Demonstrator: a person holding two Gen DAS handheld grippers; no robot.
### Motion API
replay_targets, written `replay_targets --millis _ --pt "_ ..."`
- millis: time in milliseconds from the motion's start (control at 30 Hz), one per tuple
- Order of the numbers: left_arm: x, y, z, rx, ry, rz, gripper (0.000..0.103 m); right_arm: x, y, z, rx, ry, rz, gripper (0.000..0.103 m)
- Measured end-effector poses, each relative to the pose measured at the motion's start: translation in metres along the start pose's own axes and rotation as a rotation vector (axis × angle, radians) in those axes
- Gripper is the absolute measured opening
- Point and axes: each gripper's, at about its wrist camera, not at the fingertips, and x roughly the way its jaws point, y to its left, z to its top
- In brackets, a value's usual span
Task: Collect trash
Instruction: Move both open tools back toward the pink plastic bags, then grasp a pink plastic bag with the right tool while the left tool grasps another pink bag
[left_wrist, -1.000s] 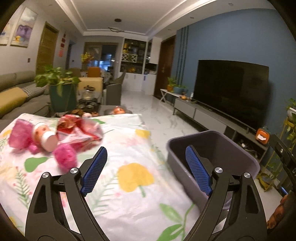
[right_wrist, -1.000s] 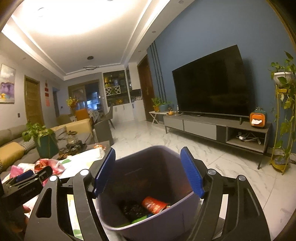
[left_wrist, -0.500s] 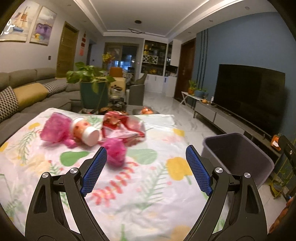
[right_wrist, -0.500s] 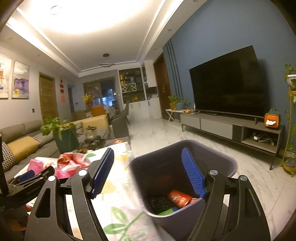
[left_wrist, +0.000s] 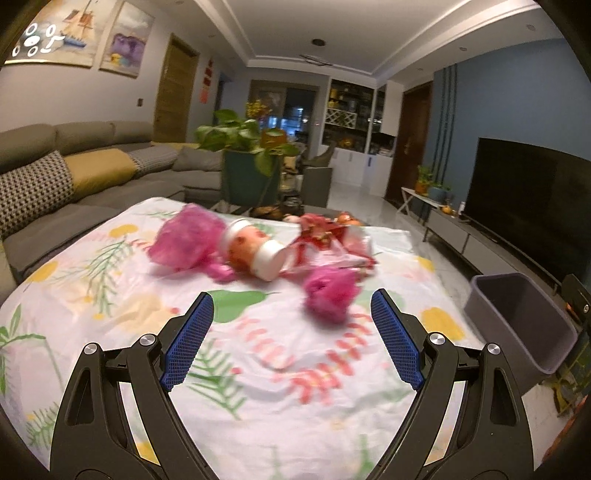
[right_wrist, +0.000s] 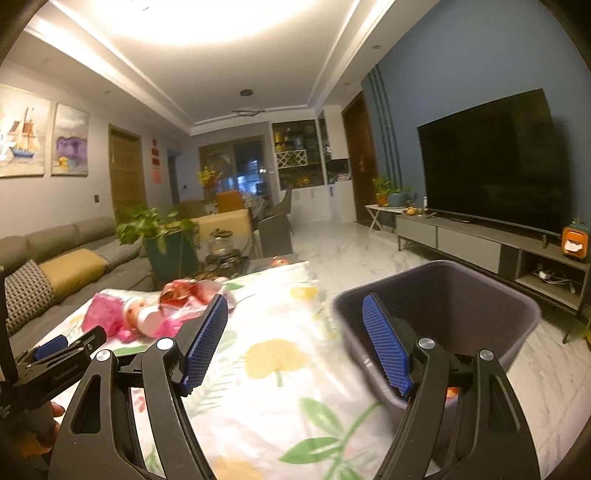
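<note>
On the floral tablecloth (left_wrist: 258, 362) lies a cluster of trash: a big pink crumpled wrapper (left_wrist: 184, 240), a small bottle with a white cap (left_wrist: 255, 251), a red-and-white wrapper (left_wrist: 332, 236) and a small pink ball of wrapping (left_wrist: 330, 291). My left gripper (left_wrist: 291, 332) is open and empty, short of the pink ball. The grey bin (left_wrist: 517, 317) stands on the floor off the table's right edge. In the right wrist view my right gripper (right_wrist: 295, 339) is open and empty, between the tablecloth (right_wrist: 273, 369) and the bin (right_wrist: 443, 295); the left gripper (right_wrist: 59, 354) shows at lower left.
A grey sofa (left_wrist: 74, 177) with cushions runs along the left. A potted plant (left_wrist: 247, 162) stands behind the table. A TV (right_wrist: 491, 162) on a low cabinet (right_wrist: 480, 243) lines the blue wall at right, with marble floor (right_wrist: 332, 254) between.
Both grippers have swung left, away from the bin toward the trash on the table. The trash now sits nearer the centre of the left view; the bin has shifted to the right edge.
</note>
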Motion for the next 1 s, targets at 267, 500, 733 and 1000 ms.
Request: replay_targets --millis 267,500,733,1000 --pt "0.007 0.045 0.002 -0.044 -0.007 0.063 0.085 0.029 0.051 -0.008 -0.049 0.046 0.088 0.074" --pt "0.015 0.080 0.009 -0.063 -0.015 0.108 0.085 0.065 0.094 -0.015 -0.077 0.087 0.144 0.074" --pt "0.024 0.103 0.023 -0.082 -0.036 0.130 0.085 0.108 0.123 -0.022 -0.105 0.136 0.150 0.074" --pt "0.039 0.114 0.038 -0.069 -0.055 0.139 0.085 0.149 0.127 -0.031 -0.071 0.242 0.127 0.062"
